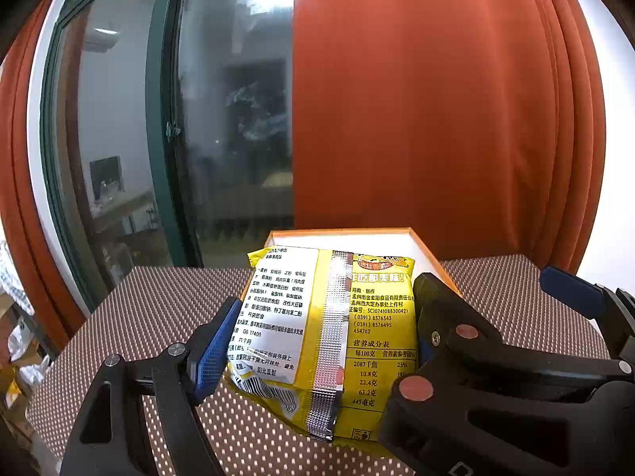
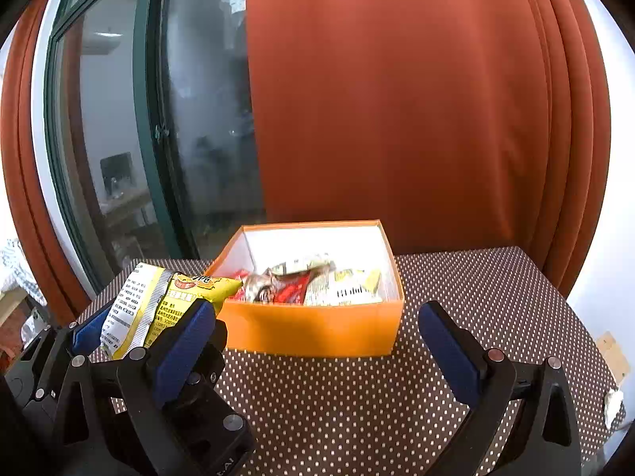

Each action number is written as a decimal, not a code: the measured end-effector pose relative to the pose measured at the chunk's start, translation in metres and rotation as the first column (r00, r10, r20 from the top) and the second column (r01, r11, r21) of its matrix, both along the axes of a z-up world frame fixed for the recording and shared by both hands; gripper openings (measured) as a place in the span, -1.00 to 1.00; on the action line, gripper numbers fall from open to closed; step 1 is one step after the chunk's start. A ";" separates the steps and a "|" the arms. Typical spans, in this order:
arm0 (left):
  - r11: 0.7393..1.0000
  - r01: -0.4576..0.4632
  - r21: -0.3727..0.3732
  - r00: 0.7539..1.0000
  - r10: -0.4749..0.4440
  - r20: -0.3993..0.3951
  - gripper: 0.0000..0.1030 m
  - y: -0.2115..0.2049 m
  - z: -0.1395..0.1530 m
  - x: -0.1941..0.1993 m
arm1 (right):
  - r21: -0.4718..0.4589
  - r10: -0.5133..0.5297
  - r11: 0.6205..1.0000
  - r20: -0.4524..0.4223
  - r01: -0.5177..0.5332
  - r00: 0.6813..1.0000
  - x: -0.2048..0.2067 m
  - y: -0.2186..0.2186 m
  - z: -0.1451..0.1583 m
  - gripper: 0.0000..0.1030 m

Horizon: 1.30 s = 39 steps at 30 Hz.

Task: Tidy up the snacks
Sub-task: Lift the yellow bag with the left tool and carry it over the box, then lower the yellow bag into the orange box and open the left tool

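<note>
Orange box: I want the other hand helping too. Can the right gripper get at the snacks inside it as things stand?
Probably yes. The right gripper is open and empty, facing the orange box, whose top is open. The left gripper, shut on the yellow packet, is off to the left side, not between them.

Glossy foil snack pkt [image 1: 325, 337], matt cardboard box [image 2: 317, 325].

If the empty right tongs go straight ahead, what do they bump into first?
Probably the orange box. Its front wall stands right ahead of the open right tongs, with only dotted tablecloth between. The left tongs, holding the yellow snack packet, sit off to the side.
</note>
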<state>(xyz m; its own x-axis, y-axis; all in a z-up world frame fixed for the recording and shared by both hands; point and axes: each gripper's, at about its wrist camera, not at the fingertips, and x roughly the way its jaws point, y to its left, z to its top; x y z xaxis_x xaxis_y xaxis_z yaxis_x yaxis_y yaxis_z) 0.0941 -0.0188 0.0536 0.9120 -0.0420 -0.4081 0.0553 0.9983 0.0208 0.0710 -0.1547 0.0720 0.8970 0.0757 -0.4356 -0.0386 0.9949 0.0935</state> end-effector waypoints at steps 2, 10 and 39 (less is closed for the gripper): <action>1.000 0.000 -0.002 1.000 0.000 0.011 0.56 0.000 0.007 0.009 | 0.007 0.002 1.000 0.013 -0.002 1.000 0.007 -0.001 0.008 1.00; 1.000 -0.001 -0.013 1.000 0.001 0.014 0.55 -0.003 0.023 0.048 | 0.012 -0.003 1.000 0.038 0.003 0.999 0.044 -0.003 0.026 1.00; 1.000 0.026 0.010 0.986 -0.024 -0.166 0.56 -0.033 -0.062 0.230 | 0.003 -0.025 1.000 -0.123 0.025 0.992 0.215 -0.024 -0.044 1.00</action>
